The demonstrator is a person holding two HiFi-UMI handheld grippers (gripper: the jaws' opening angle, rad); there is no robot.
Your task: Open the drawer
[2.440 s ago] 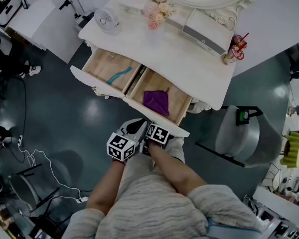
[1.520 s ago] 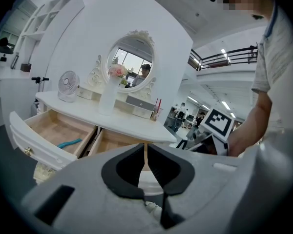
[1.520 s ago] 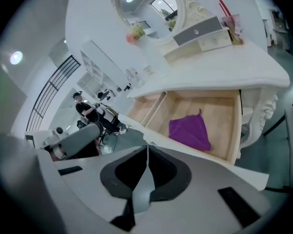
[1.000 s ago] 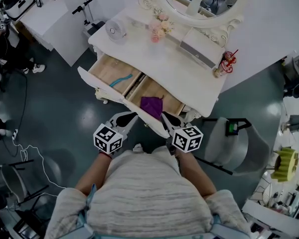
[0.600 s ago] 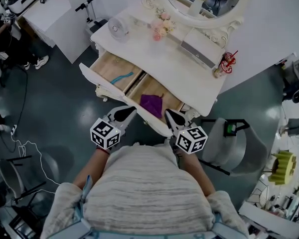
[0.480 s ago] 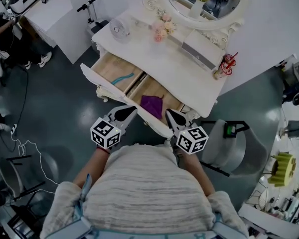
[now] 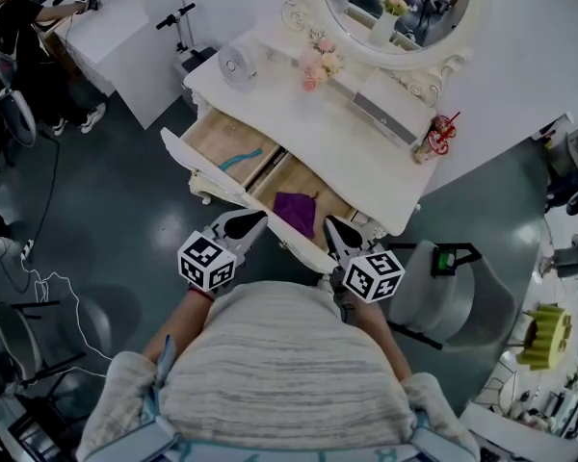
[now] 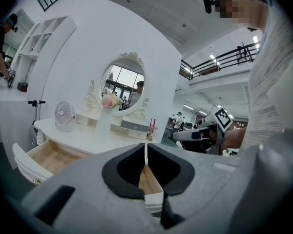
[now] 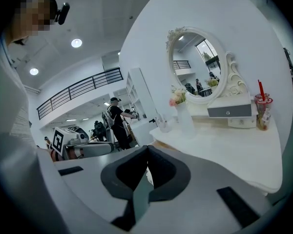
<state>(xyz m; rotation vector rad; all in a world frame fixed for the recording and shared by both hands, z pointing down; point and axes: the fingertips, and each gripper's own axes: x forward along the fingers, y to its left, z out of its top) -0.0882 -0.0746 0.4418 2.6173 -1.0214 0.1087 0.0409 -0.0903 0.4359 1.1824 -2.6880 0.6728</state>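
The white dressing table has both drawers pulled out. A teal item lies in the left drawer, and a purple cloth lies in the right drawer. My left gripper hangs shut and empty just in front of the drawers. My right gripper is shut and empty beside the right drawer's front edge. In the left gripper view the left gripper has its jaws closed, with the left drawer behind it. The right gripper view shows the right gripper with its jaws touching.
On the tabletop stand a small fan, pink flowers, a grey-fronted box and a red cup, below an oval mirror. A grey chair stands at the right. Cables lie on the floor at the left.
Since the earliest frame both grippers have left the right drawer's front and spread apart, one on each side of the person's body. Over the last second they rose slightly.
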